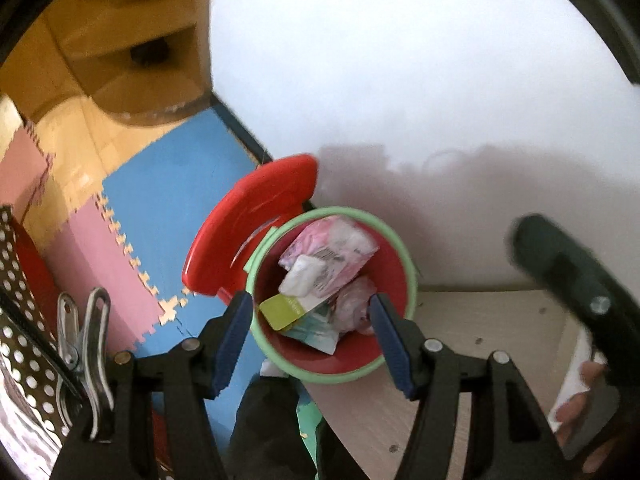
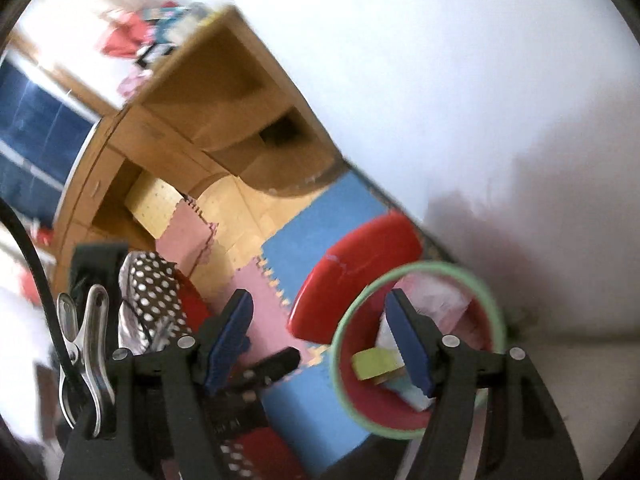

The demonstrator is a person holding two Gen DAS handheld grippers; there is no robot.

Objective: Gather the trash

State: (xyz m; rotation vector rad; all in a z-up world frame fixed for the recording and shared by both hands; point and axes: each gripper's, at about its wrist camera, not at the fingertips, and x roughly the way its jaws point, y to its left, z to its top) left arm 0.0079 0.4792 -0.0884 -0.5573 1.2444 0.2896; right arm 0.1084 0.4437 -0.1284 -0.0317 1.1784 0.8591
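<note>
A red bin with a green rim stands against the white wall, its red lid tipped open to the left. Inside lie a pink wrapper, a white tissue, a yellow-green card and other packets. My left gripper hovers above the bin, open, with nothing between its blue pads. My right gripper is also open and empty, up and to the left of the bin rim. The lid and card show there too.
Blue and pink foam mats cover the floor left of the bin. A wooden shelf unit stands behind them. A polka-dot bag lies at the left. A hand holds the other black gripper over pale boards.
</note>
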